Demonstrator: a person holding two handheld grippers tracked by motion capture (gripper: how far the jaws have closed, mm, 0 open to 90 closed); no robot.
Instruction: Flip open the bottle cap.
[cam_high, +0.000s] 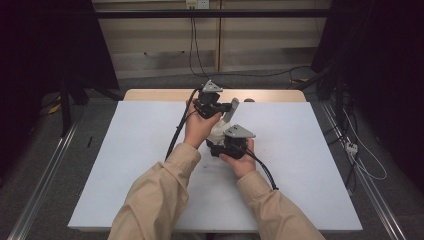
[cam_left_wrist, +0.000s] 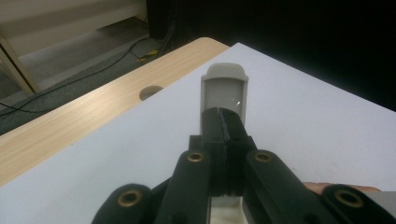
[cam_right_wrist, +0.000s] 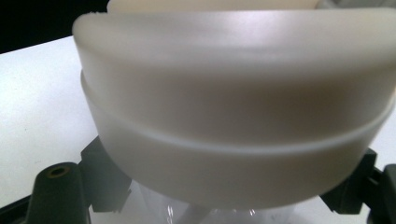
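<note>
The pale, translucent plastic container (cam_right_wrist: 233, 116) sits gripped in the right gripper (cam_high: 231, 145), above the white table (cam_high: 310, 165). The left gripper (cam_high: 212, 106), just beyond it, pinches the container's grey flip-up tab (cam_left_wrist: 224, 86). Best hold the body steady and lever gently.

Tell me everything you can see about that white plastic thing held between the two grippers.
The white plastic piece looks smooth, matte and slightly translucent, with a rounded body ringed by a raised ridge. A flat grey tab with a rounded end sticks up from it. The left gripper is shut on the tab; the right gripper clamps the body. It is held above the white table mat.
</note>
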